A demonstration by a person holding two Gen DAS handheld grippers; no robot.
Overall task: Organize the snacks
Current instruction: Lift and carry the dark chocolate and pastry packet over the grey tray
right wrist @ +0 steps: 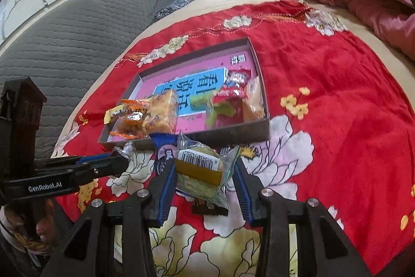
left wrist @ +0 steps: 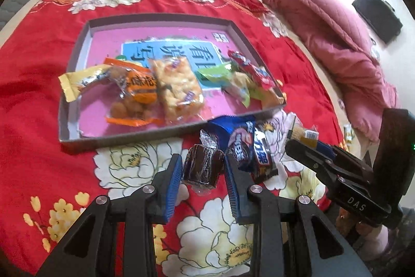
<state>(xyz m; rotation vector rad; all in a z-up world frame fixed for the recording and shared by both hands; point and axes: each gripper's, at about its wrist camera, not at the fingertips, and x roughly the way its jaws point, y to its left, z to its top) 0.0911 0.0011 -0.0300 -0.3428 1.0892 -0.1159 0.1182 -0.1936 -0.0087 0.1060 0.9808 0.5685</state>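
Left hand-held gripper (left wrist: 201, 168): holding a dark brown wrapped sweet (left wrist: 202, 168) between its blue pads, clear of the bed cover.
Right hand-held gripper (right wrist: 203, 173): clamped on a clear-wrapped cake with barcode label (right wrist: 199, 168).
Shallow box (left wrist: 77, 142): just ahead of both, on the red flowered bed cover (left wrist: 39, 95).
Inside box: orange, yellow, green and red snack packets (left wrist: 145, 90).
Blue wrappers (left wrist: 241, 142): below the tips, beside the box's near wall.

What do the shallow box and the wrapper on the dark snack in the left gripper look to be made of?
The shallow box: probably cardboard, with thin, matte grey-brown walls, straight folded corners and a glossy printed pink floor. The wrapper on the dark snack in the left gripper: seemingly clear plastic film, since it shines, crinkles at the twisted end and shows the brown block through it.
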